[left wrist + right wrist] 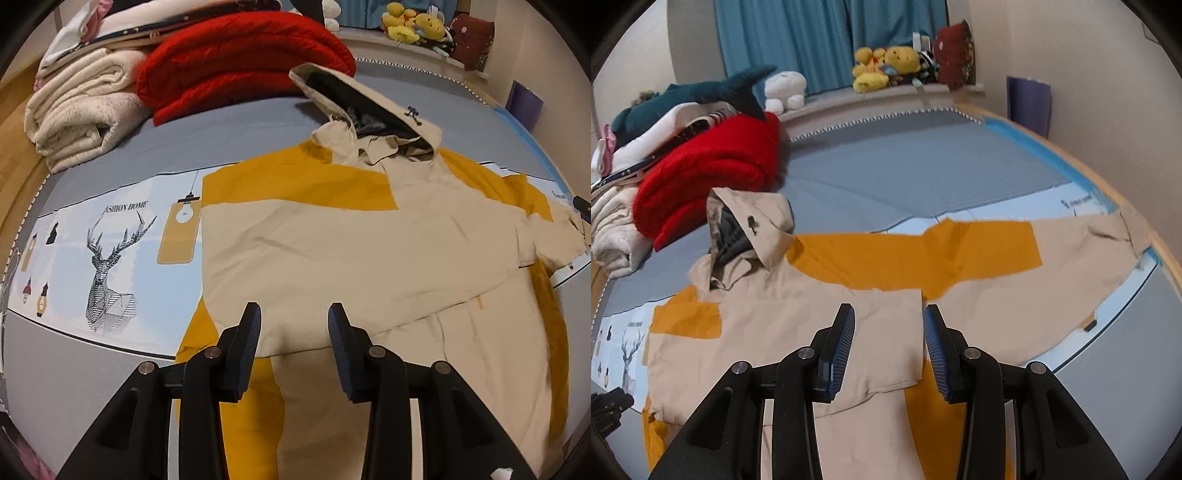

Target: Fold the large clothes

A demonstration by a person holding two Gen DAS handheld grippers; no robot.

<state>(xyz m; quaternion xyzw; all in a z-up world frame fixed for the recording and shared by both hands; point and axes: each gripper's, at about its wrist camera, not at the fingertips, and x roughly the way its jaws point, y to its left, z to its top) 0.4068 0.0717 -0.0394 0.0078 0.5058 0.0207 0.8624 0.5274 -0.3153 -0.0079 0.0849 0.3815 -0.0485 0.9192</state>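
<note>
I am looking down over a beige and mustard-yellow hooded jacket spread flat on a bed covered with a grey and pale-blue printed sheet. The sheet shows a line drawing of a deer head and hanging light bulbs.

My left gripper hangs above the lower part of the jacket. Its two black fingers with blue ribbed pads stand apart, with nothing between them, and they do not touch the cloth. One sleeve is folded across the front of the jacket, so that side has a straight vertical edge.

My right gripper hangs above the jacket too, fingers apart and empty. In the right wrist view the other sleeve stretches out flat toward the bed's wooden edge, yellow near the shoulder and beige toward the cuff.

The hood lies at the far end of the jacket, its dark lining showing.

Beyond the hood sits a folded red quilted blanket, with a folded cream blanket beside it. Farther back, yellow plush toys rest on a ledge in front of blue curtains.
</note>
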